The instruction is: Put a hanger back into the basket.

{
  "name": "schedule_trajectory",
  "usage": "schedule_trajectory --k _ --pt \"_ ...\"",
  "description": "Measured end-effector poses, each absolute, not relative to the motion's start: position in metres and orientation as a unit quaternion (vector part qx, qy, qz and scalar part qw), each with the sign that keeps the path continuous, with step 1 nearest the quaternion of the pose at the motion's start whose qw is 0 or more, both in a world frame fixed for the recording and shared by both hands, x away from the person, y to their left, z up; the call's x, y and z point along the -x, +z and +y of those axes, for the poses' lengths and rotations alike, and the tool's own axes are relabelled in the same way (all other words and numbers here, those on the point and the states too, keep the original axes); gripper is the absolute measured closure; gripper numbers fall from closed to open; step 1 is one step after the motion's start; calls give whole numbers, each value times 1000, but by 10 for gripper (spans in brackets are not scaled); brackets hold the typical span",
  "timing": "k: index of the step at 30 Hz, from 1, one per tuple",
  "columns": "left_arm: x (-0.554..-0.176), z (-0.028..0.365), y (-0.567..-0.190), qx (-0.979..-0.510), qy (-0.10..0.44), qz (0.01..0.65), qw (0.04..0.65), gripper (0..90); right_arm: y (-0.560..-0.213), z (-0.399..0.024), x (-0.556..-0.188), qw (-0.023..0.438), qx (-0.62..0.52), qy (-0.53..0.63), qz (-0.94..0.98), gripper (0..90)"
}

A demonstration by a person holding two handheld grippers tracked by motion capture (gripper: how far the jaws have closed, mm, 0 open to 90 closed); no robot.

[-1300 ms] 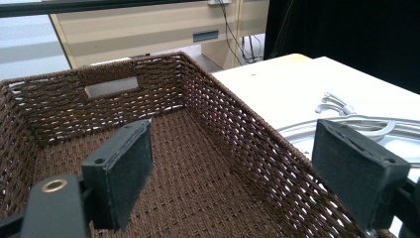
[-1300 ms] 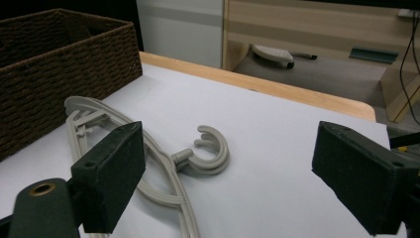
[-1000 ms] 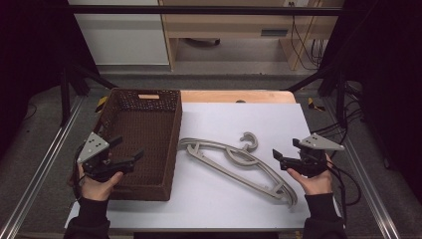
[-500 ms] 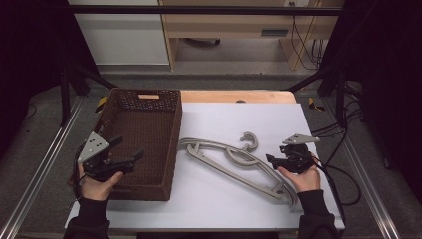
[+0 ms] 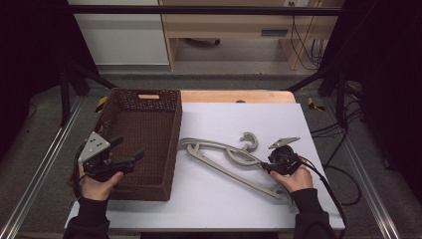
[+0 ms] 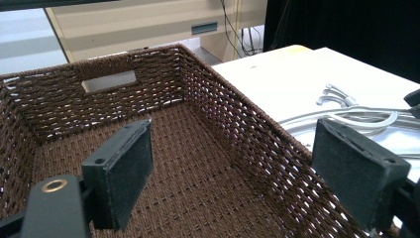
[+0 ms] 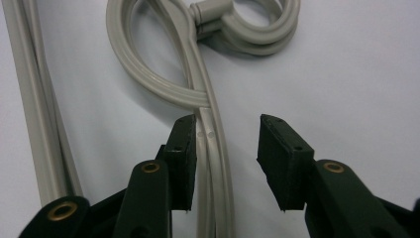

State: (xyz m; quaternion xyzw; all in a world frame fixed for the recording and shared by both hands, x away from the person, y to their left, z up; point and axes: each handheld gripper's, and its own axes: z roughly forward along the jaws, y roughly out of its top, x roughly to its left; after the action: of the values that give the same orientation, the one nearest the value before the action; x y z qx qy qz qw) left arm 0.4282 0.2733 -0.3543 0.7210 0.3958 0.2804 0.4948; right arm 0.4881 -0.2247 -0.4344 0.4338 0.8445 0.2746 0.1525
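Two grey plastic hangers (image 5: pixel 219 149) lie stacked on the white table (image 5: pixel 239 119), hooks pointing to the far side. My right gripper (image 5: pixel 268 167) has come down over their right arm. In the right gripper view the grey bar (image 7: pixel 213 144) runs between the jaws of my right gripper (image 7: pixel 225 158), close beside one pad with a gap to the other. These jaws have just been closing and stand open around the bar. My left gripper (image 5: pixel 130 148) hovers open over the near left part of the brown wicker basket (image 5: pixel 175 134), nothing between its pads (image 6: pixel 124 168).
The basket (image 6: pixel 208 99) is bare inside and has a handle slot in its far wall. A hanger tip (image 5: pixel 286 196) lies close to the table's near right edge. Cables (image 5: pixel 343 179) trail off the right side. A wooden strip (image 5: pixel 234 95) borders the back.
My right gripper moved left and down from the table's right edge onto the hangers' right arm, and its jaws narrowed around the bar. The left gripper stayed over the basket.
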Motion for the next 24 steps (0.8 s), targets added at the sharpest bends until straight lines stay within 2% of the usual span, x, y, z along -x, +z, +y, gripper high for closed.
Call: schedule_trajectory --k 6,12,13,24 --pt "-429 273 -354 -722 281 395 493 158 -440 -222 -493 136 -436 266 849 652" --pt "-430 272 -355 -724 279 396 491 158 -440 -223 -496 119 -442 279 844 736" --pt "-430 272 -355 -725 279 395 490 158 -441 -225 -498 114 -433 287 847 773" --pt "-430 272 -356 -726 279 396 489 158 -436 -229 -496 91 -429 282 854 803"
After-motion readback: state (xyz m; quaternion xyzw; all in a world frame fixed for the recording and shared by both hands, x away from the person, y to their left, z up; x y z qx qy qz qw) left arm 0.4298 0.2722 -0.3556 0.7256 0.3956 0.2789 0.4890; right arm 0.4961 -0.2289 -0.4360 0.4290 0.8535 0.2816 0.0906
